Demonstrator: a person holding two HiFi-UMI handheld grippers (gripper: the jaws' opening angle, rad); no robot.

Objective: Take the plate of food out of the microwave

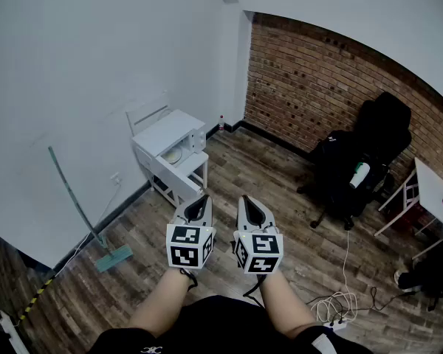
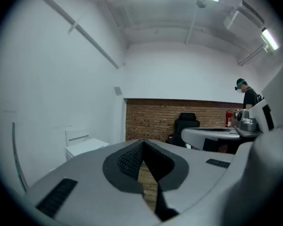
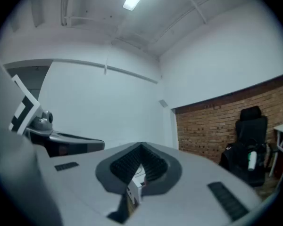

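Left gripper (image 1: 198, 199) (image 2: 142, 141): jaws shut, tips together, nothing between them. Right gripper (image 1: 249, 200) (image 3: 142, 146): same, jaws closed and empty. The 2 are held side by side, just apart, roughly level, on bare forearms over the wood floor (image 1: 280, 271).

Microwave (image 1: 168, 133) is well ahead of both grippers, to the left, against the white wall on a small white table (image 1: 183, 177). Plate (image 1: 171, 154) shows inside it through the front; food on it is too small to make out. Can't tell how the door stands. Nothing touches the microwave.

Further out:
- Mop (image 1: 80, 211) leans on the white wall, head on the floor.
- Small bottle (image 1: 221, 122) stands in the corner by the brick wall (image 1: 317, 94).
- Black office chair (image 1: 362, 153) stands to the right with a white bottle (image 1: 360, 174) on it.
- White desk (image 1: 435, 190) sits at the far right edge.
- Power strip with coiled cable (image 1: 338, 310) lies on the floor near the person's right side.
- The left gripper view shows 1 other person (image 2: 247, 95) standing far off.
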